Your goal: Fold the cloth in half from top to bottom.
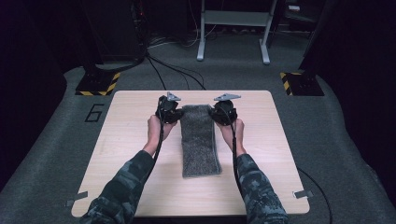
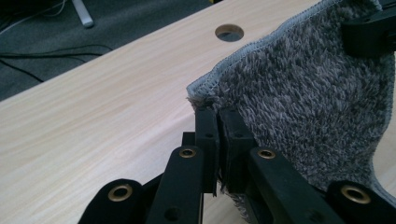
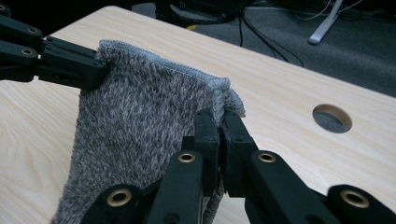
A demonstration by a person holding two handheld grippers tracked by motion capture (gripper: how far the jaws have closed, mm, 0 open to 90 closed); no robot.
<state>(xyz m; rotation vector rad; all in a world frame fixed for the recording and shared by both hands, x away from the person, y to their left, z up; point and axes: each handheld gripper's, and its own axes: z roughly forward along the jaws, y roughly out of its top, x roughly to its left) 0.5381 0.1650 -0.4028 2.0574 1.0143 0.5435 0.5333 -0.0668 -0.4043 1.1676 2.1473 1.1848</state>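
Observation:
A grey fluffy towel [image 1: 200, 140] lies folded in a long strip down the middle of the wooden table [image 1: 126, 140]. Its far end is lifted off the wood. My left gripper [image 1: 173, 112] is shut on the towel's far left corner [image 2: 201, 93], with the fabric pinched between the black jaws. My right gripper [image 1: 218, 113] is shut on the far right corner [image 3: 223, 91]. In the left gripper view the towel [image 2: 308, 107] hangs to the right, with the other gripper's jaw tip [image 2: 369, 35] at top right. In the right gripper view the towel [image 3: 140, 126] drapes left toward the other gripper [image 3: 70, 63].
A round hole [image 2: 229, 32] is cut in the tabletop near the far edge, also seen as a hole [image 3: 332, 117] in the right gripper view. Grey carpet with black cables [image 1: 173, 70] and white stand legs [image 1: 233, 28] lies beyond the table. Yellow-black marked bases [image 1: 98, 84] flank it.

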